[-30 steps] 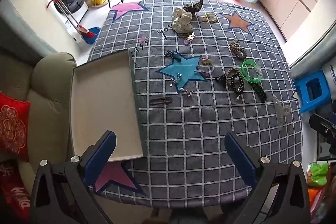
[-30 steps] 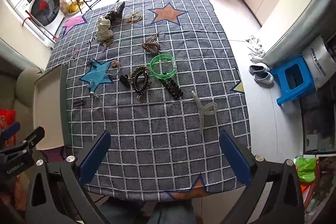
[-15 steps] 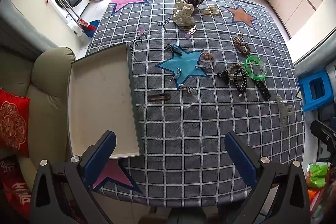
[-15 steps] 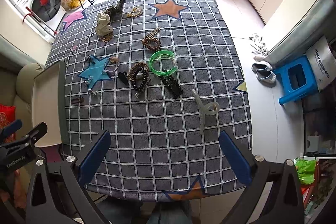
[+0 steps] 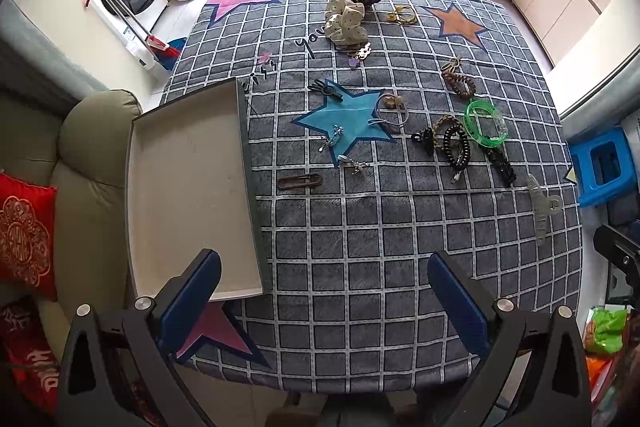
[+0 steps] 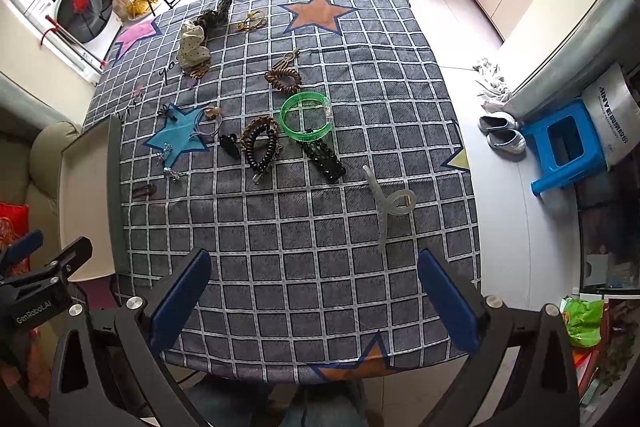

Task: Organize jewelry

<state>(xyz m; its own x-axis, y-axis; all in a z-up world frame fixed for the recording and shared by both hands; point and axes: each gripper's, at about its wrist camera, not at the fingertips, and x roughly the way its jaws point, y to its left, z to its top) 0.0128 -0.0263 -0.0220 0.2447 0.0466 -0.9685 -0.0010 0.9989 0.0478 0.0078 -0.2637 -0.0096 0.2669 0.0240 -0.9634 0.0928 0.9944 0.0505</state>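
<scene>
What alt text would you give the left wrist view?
Hair accessories and jewelry lie scattered on a grey checked tablecloth, including a green bangle and a cream scrunchie. An empty shallow box sits at the left edge; the open left gripper hovers nearest the camera.

Black claw (image 5: 324,301) (blue pads (image 5: 192,295))

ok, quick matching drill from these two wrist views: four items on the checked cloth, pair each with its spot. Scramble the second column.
Things:
1. green bangle
2. clear claw clip
3. brown hair clip
4. polka-dot scrunchie

Places:
A. far end of the cloth, beside the leopard-print piece
B. near the empty box's right wall, just below the blue star
C. alone toward the cloth's right edge, nearest the right hand-held gripper
D. mid-cloth, touching the black beaded clip

Pairs: 1-D, 2-C, 3-B, 4-A
</scene>
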